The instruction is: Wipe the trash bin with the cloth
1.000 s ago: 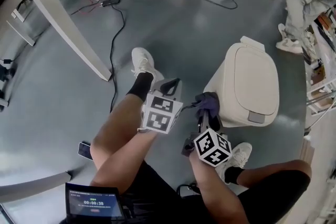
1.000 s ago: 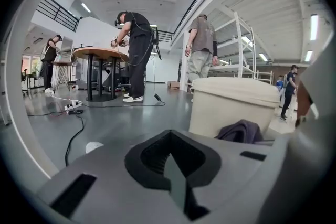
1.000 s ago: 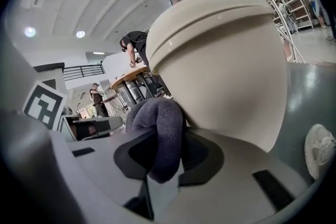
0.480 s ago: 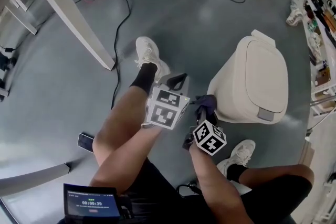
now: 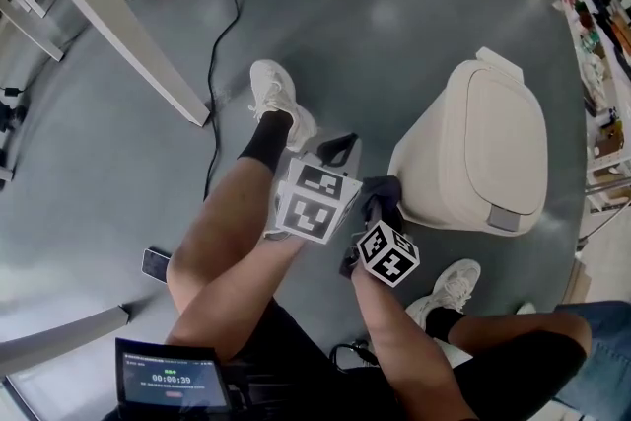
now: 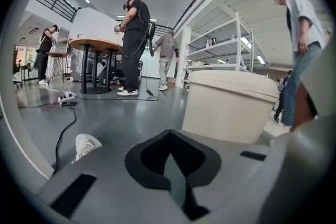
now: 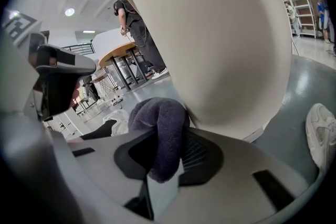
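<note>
A cream trash bin (image 5: 483, 148) with its lid closed stands on the grey floor (image 5: 375, 44). The right gripper (image 5: 379, 212) carries a dark cloth (image 5: 385, 190) at its jaws, and the cloth lies against the near side wall of the bin. The left gripper (image 5: 338, 151) is just beside it, near the person's white shoe (image 5: 271, 102). A black cable (image 5: 219, 64) runs over the floor.

Trash bin (image 5: 473, 153), ahead of right tool (image 7: 164, 165): plain cream.
Cloth (image 7: 160, 128), in right tool: dark purple-grey.
Right tool and left tool (image 6: 170, 170): light grey, black recesses, black-and-white square markers.
Floor (image 5: 375, 44), beneath tools: glossy grey.
</note>
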The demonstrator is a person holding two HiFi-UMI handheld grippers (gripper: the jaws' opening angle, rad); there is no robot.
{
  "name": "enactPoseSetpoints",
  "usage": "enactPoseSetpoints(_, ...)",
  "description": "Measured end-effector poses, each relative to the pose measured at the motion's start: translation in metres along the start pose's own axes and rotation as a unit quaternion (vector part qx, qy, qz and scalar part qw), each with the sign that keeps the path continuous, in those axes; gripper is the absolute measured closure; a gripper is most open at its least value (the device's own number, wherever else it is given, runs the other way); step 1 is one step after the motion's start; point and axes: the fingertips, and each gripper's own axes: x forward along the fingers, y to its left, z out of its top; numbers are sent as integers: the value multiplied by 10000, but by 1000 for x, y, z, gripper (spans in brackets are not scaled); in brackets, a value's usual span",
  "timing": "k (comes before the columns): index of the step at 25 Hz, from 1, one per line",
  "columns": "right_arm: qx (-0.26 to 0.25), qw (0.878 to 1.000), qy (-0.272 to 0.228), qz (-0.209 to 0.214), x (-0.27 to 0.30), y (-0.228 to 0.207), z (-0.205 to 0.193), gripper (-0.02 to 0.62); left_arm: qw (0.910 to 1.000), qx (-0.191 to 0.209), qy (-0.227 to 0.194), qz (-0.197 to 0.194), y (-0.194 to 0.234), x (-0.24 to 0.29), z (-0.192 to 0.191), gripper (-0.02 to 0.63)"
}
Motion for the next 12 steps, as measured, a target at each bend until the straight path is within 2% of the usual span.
enactPoseSetpoints(5,9,9989,-347,313,-15,20,23,506,9999,25,16,117,6,0,0,609)
enactPoseSetpoints(12,167,9883,-1314,762,-54,57,93,506,9997,-170,-193,27,2,-11,17,609)
